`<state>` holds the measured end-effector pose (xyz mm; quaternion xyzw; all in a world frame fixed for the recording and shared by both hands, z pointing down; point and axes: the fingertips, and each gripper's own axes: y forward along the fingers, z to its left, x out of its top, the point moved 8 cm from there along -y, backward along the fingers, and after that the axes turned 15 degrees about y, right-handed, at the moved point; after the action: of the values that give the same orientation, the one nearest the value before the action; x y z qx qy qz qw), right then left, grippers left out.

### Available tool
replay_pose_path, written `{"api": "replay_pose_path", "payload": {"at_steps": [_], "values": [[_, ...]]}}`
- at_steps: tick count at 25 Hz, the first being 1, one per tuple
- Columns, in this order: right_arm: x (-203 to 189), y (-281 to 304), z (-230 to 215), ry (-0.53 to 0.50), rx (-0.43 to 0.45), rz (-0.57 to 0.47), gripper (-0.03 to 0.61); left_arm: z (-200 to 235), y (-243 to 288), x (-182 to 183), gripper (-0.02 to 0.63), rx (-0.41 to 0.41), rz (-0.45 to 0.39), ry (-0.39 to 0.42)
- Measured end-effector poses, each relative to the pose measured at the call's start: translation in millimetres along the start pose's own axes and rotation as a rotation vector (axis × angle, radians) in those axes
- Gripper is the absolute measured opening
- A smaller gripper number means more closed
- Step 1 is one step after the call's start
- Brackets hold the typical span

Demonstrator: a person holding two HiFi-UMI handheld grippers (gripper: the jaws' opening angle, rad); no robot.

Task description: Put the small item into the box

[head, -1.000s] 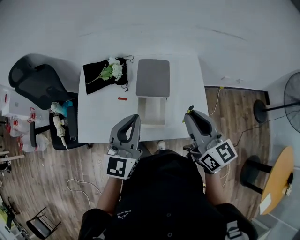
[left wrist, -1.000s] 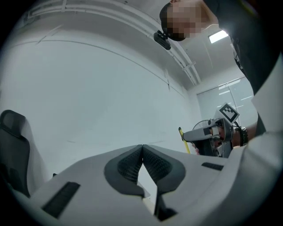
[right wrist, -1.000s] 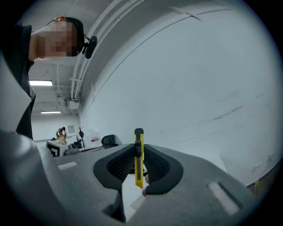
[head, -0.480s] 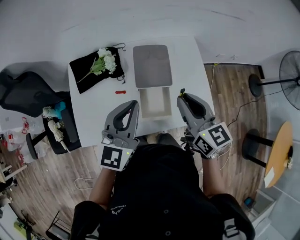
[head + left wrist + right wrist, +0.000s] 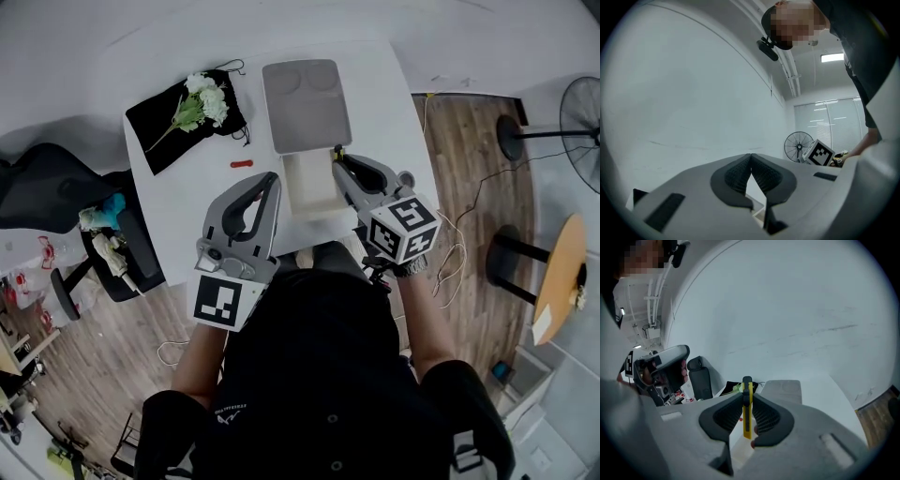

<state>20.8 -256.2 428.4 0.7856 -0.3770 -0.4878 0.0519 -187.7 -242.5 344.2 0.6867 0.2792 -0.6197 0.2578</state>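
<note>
Pinching a yellow cutter [image 5: 747,405] upright, right gripper [image 5: 338,161] jaws clamped on it, above the far right corner of the open box [image 5: 305,187] on the desk [image 5: 183,220]. Left gripper [image 5: 272,180] just left of box, jaws pressed together, empty. Red bit [image 5: 242,163] lying near bag [image 5: 159,122].

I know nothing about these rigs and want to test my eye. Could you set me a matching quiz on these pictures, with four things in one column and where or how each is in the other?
Things:
1. left tool
2. right tool
3. white flowers
4. small red item

States and places:
A. lying on the black cloth
B. shut on a yellow-and-black item
C. shut, nothing between its jaws
D. on the bare table, between cloth and open box

Pairs: 1-C, 2-B, 3-A, 4-D.
</note>
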Motion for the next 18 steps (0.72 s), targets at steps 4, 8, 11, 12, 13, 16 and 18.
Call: {"api": "replay_pose_path", "payload": {"at_steps": [4, 8, 11, 12, 13, 16, 18], "values": [[-19.2, 19.3, -12.7, 0.006, -0.031, 0.072, 0.069, 2.7, 0.8, 0.3, 0.005, -0.003, -0.010, -0.007], [-43.5, 38.2, -27.6, -0.009, -0.083, 0.160, 0.069, 5.0, -0.4, -2.7, 0.005, -0.001, -0.008, -0.010], [-63.7, 54.7, -42.0, 0.024, -0.099, 0.238, 0.069, 7.1, -1.4, -5.5, 0.005, 0.007, -0.005, -0.021], [-69.8, 60.7, -46.7, 0.036, -0.106, 0.266, 0.069, 8.0, -1.8, -5.8, 0.005, 0.010, -0.005, -0.021], [-75.3, 66.4, -51.0, 0.044, -0.112, 0.293, 0.069, 8.7, -2.0, -5.8, 0.005, 0.013, -0.005, -0.022], [-89.2, 83.0, -60.4, 0.036, -0.125, 0.384, 0.069, 10.4, -3.0, -5.7, 0.005, 0.021, -0.004, -0.023], [-97.7, 93.8, -63.7, 0.006, -0.132, 0.452, 0.068, 12.1, -4.8, -6.3, 0.005, 0.028, 0.002, -0.025]]}}
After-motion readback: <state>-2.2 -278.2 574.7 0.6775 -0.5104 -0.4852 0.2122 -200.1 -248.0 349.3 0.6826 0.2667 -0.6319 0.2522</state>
